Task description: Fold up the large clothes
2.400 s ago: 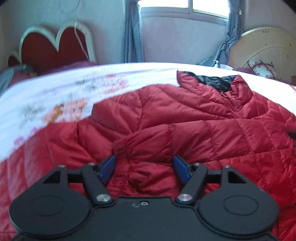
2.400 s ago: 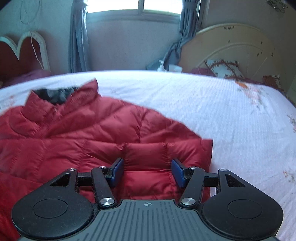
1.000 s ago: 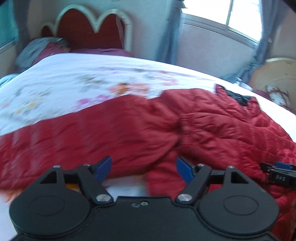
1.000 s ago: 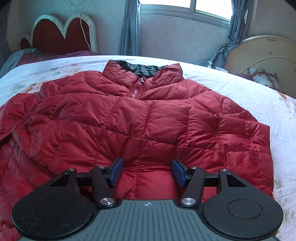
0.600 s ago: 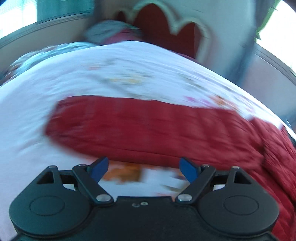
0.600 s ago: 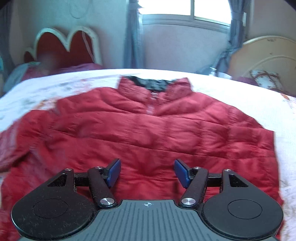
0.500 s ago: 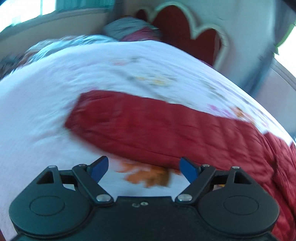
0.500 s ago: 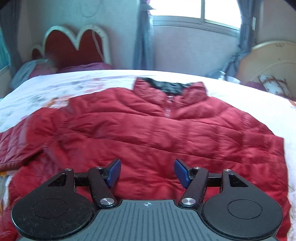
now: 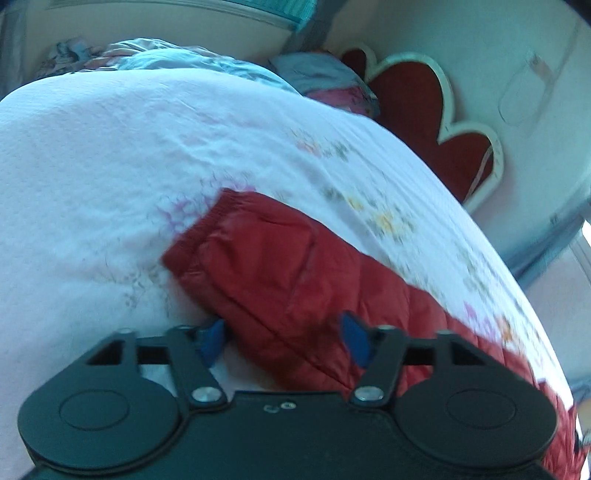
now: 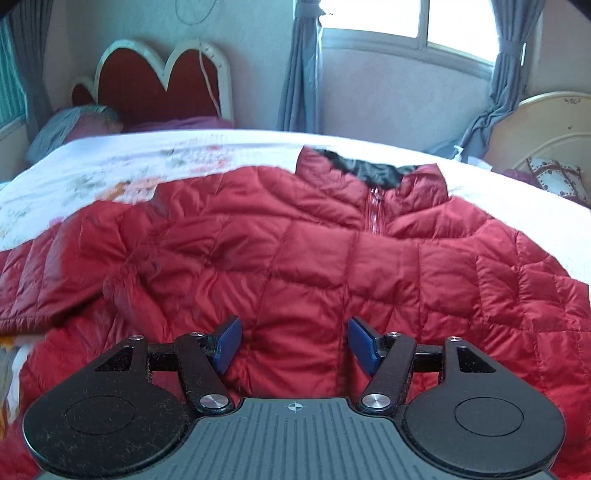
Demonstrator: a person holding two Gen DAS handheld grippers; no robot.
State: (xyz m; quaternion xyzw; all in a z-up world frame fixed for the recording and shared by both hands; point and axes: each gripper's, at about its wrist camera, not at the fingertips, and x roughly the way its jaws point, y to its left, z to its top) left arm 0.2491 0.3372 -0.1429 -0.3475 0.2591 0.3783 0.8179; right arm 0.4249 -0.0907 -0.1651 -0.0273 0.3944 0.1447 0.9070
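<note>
Nearest in the left wrist view, the left gripper (image 9: pixel 282 338) was seen with its jaws spread apart and nothing clamped, the near edge of the outstretched sleeve (image 9: pixel 280 273) lying between the 2 blue pads. The sleeve's elastic cuff (image 9: pixel 195 232) lay farther off to the left, flat on the white floral bedspread (image 9: pixel 92 166). In the right wrist view, the right gripper (image 10: pixel 293 341) was likewise held apart and empty, low over the hem of the red puffer jacket (image 10: pixel 314 258), which was spread front-up on the bed with its zip closed and its black-lined collar (image 10: pixel 369 171) at the far side. A heart-shaped headboard (image 10: pixel 159 77) and a window (image 10: pixel 406 22) were seen beyond.

It was judged that the sleeve was to be folded in next. The slick, puffy fabric could slip from a shallow pinch, and a pinch set too deep could catch the bedspread and drag it along.
</note>
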